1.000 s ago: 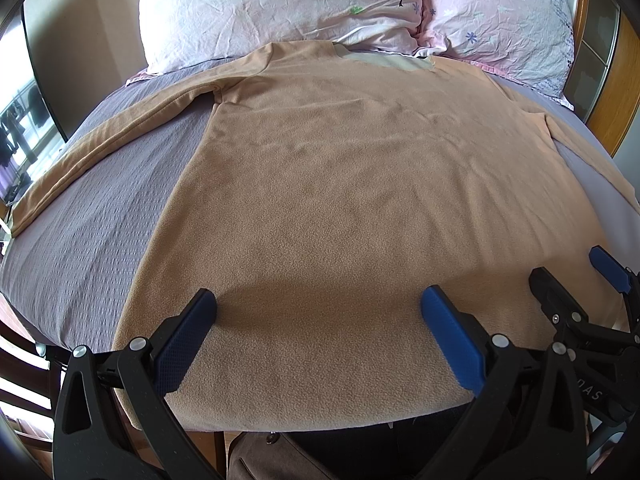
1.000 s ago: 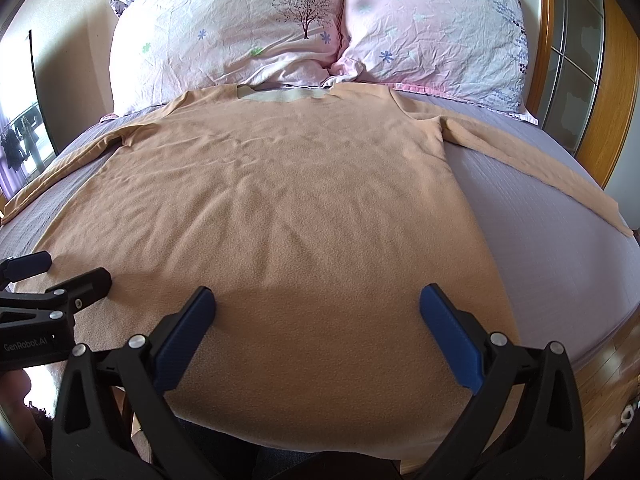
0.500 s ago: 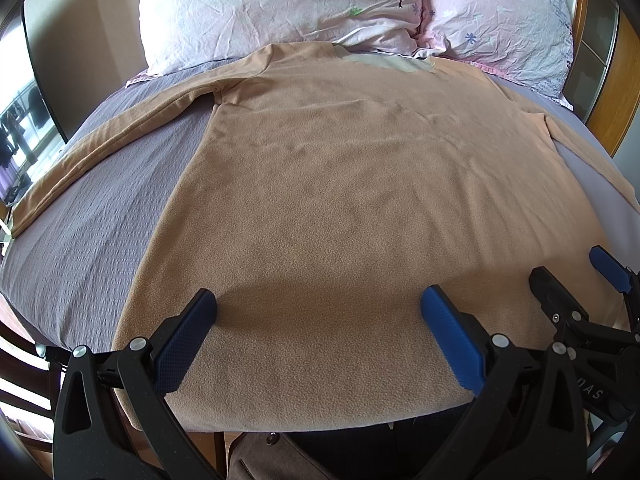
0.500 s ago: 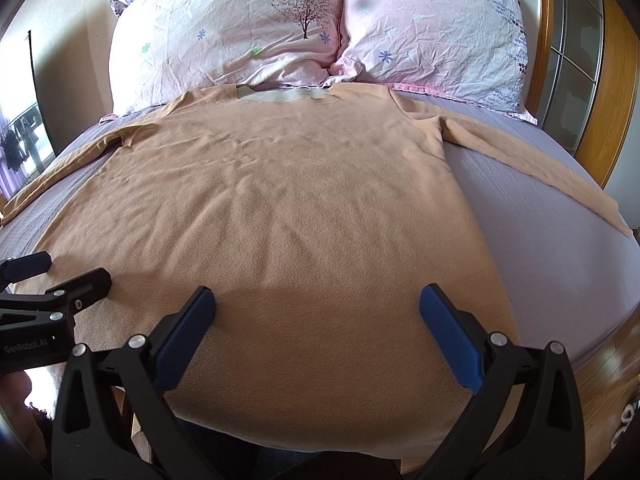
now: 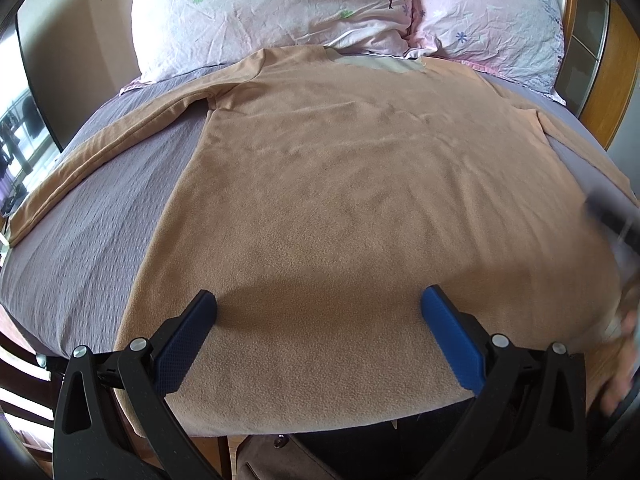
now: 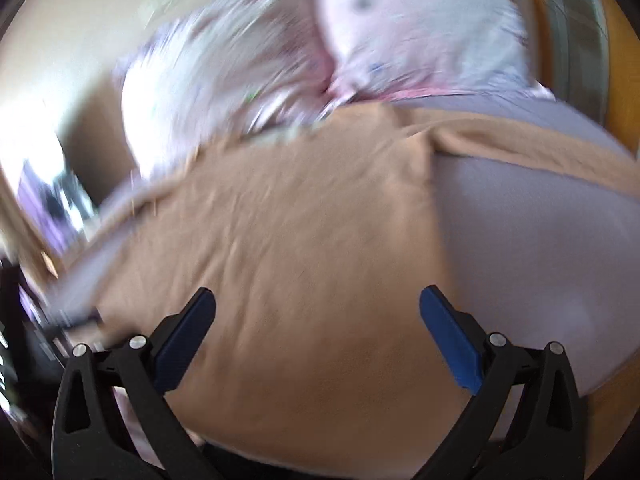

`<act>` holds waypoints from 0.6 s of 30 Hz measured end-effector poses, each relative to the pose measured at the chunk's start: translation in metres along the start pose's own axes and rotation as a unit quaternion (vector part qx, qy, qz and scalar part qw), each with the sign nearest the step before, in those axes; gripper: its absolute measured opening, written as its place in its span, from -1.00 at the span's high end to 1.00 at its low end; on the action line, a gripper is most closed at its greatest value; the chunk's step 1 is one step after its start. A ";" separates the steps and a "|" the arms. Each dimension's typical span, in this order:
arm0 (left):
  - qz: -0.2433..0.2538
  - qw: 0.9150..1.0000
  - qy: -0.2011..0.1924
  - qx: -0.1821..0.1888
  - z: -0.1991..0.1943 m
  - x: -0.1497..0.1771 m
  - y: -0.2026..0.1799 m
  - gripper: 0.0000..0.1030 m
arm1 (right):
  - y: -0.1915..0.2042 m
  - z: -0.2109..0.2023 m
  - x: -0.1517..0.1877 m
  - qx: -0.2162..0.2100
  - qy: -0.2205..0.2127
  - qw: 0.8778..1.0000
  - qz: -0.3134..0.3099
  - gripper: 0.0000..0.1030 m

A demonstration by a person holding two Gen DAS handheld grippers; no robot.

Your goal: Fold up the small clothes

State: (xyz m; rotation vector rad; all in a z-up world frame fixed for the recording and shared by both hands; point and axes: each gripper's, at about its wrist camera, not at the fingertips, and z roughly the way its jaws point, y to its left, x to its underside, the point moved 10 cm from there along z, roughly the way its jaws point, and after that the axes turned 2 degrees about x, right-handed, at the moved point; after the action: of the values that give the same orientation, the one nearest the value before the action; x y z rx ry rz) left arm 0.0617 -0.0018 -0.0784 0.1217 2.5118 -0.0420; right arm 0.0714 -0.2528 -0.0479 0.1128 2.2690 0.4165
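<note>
A tan long-sleeved shirt (image 5: 360,184) lies flat on the bed, collar toward the pillows, both sleeves spread out. My left gripper (image 5: 318,316) is open and empty, held over the shirt's bottom hem. My right gripper (image 6: 318,316) is open and empty, over the right part of the shirt (image 6: 288,248) near its right side edge; that view is motion-blurred. The right gripper shows as a blur at the right edge of the left wrist view (image 5: 612,216). The shirt's right sleeve (image 6: 540,152) runs off to the right.
The bed has a grey-purple sheet (image 5: 88,232). Two flowered pillows (image 5: 280,4) lie at the head. A wooden bed frame (image 5: 612,80) stands at the right. A window (image 5: 16,152) is at the left. The bed's near edge is just under the shirt hem.
My right gripper has swung quickly forward and to the right over the shirt, blurring its view. My left gripper has barely moved. The shirt lies as before.
</note>
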 end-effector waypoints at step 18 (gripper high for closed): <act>-0.139 0.957 -0.163 0.194 -0.011 -0.091 0.050 -0.97 | -0.353 -0.047 -0.080 0.132 -0.094 0.851 0.499 -0.15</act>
State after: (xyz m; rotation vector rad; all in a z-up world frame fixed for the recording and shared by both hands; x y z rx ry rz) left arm 0.1332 0.0415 -0.0165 -0.0753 2.1430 -0.6213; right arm 0.1086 -0.6142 -0.0788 1.4446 1.8910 0.5698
